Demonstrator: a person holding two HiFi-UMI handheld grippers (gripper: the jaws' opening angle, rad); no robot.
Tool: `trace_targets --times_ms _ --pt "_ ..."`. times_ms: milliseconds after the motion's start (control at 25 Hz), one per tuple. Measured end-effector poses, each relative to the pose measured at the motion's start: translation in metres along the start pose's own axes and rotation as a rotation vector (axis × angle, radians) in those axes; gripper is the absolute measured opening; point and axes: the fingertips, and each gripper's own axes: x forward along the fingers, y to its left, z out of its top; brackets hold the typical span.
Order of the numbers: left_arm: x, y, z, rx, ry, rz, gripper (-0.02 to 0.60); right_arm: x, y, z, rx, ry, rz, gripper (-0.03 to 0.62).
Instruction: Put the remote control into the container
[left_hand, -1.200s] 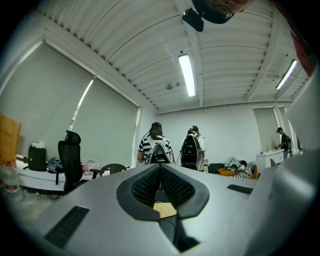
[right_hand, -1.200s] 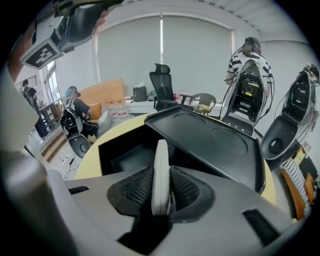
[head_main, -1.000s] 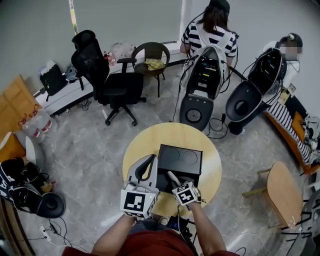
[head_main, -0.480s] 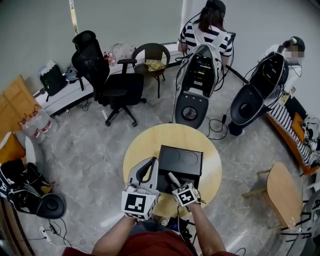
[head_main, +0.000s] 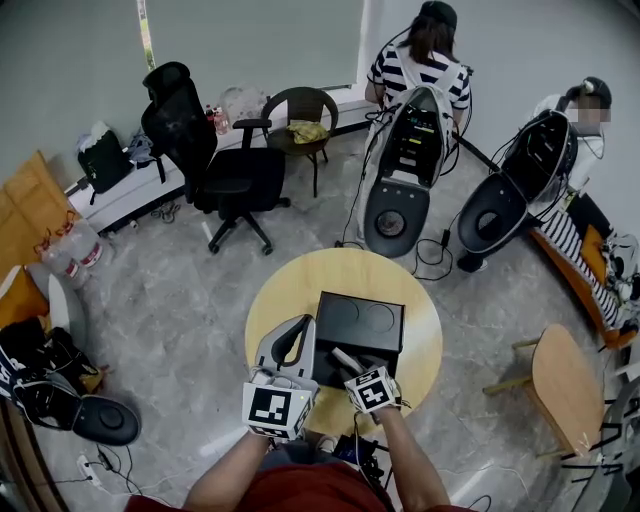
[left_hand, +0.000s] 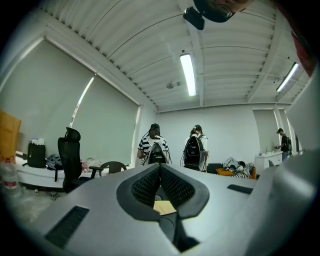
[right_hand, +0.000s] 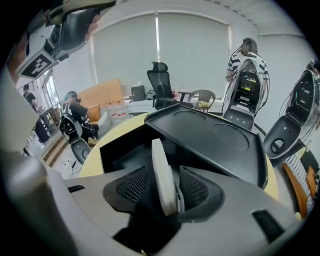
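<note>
remote control (right_hand: 164, 175): upright between jaws of the right gripper (right_hand: 163, 192), in the near opening of the container (right_hand: 210, 135)
right jaws: just opened, loose around it
left gripper (left_hand: 160, 186): jaws together, empty
remaining: probably only drop and withdraw

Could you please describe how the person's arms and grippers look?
The left gripper and right gripper: grey shells, black fingers, each with a white cube of black markers. Bare forearms, dark red top. The right jaws have just been opening, the remote control between them.
</note>
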Motion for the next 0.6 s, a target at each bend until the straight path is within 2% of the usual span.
trace_targets --times_ms 200,600 --pt "0.017 0.042 0.016 -0.011 0.008 -0.010 0.015 0.005 0.008 0.049 0.033 -0.013 -0.012 0.201" --pt "0.024 0.020 0.027 -0.005 0.012 -0.025 0.015 -0.049 -0.004 0.074 0.076 -0.139 -0.037 0.201"
